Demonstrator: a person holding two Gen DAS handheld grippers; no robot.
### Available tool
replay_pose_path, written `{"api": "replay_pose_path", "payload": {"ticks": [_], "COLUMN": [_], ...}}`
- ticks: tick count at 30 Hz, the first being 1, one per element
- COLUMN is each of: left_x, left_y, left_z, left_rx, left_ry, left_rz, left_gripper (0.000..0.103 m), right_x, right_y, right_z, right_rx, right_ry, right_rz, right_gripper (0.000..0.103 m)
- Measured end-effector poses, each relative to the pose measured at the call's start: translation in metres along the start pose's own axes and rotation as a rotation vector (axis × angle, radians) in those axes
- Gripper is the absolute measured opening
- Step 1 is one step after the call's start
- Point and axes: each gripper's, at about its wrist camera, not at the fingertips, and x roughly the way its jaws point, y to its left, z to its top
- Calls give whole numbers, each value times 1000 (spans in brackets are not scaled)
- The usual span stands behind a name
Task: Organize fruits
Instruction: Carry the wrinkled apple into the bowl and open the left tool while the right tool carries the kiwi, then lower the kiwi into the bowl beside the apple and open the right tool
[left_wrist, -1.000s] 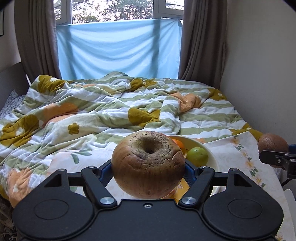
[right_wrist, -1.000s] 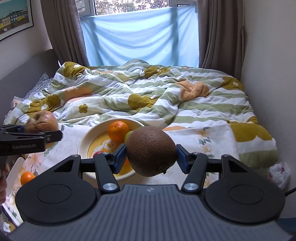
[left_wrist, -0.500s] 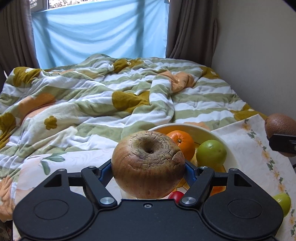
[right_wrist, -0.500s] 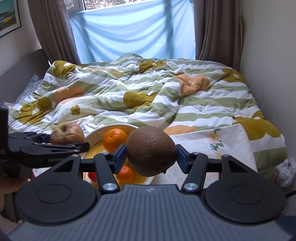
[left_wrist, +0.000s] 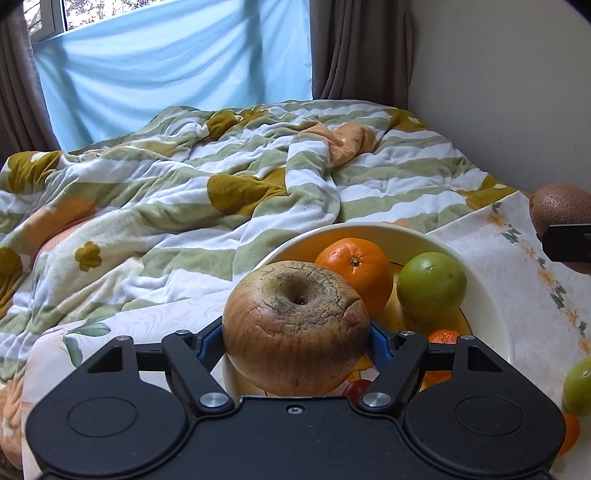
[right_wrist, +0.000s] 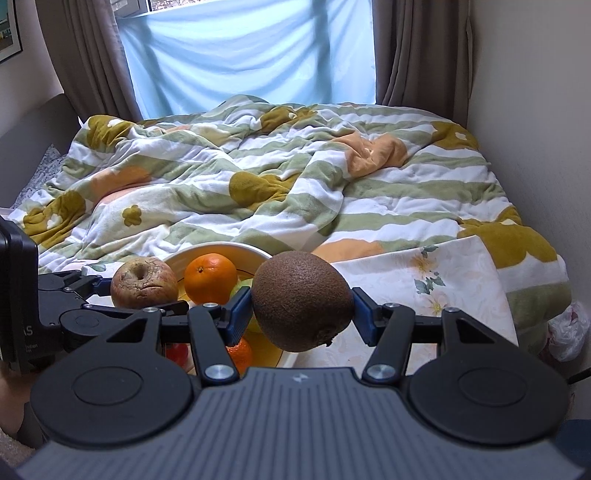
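My left gripper (left_wrist: 295, 341) is shut on a wrinkled brown apple (left_wrist: 295, 326) and holds it over the near left rim of a cream bowl (left_wrist: 484, 280). The bowl holds an orange (left_wrist: 356, 266), a green fruit (left_wrist: 430, 286), a small mandarin (left_wrist: 441, 338) and a red fruit (left_wrist: 356, 389). My right gripper (right_wrist: 301, 304) is shut on a brown kiwi (right_wrist: 301, 299), above the bowl's right side (right_wrist: 221, 249). The apple also shows in the right wrist view (right_wrist: 144, 282), and the kiwi in the left wrist view (left_wrist: 561, 208).
The bowl sits on a floral cloth (left_wrist: 517, 236) on a bed with a rumpled striped blanket (left_wrist: 184, 184). Another green fruit (left_wrist: 578, 386) and an orange fruit (left_wrist: 570, 434) lie on the cloth right of the bowl. A wall (right_wrist: 535, 92) runs along the right.
Both grippers have moved forward and closer to the bowl, each still holding its fruit. The apple now hangs over the bowl's rim, and the two grippers are closer together.
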Motion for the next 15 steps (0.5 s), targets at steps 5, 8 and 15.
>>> {"api": "replay_pose_path", "payload": {"ticks": [5, 8, 15], "left_x": [-8, -18, -48], "left_y": [-3, 1, 19], "left_z": [1, 3, -3], "left_rx": [6, -5, -53], "left_ry": [-30, -56, -62], "left_rz": [13, 22, 49], "left_gripper": [98, 103, 103], "right_x": [1, 1, -1], "right_y": [0, 1, 6], "right_z": [0, -1, 0], "right_rx": [-1, -7, -35], "right_ry": [1, 1, -4], "right_rz": [1, 5, 23], "right_gripper": [72, 72, 72]}}
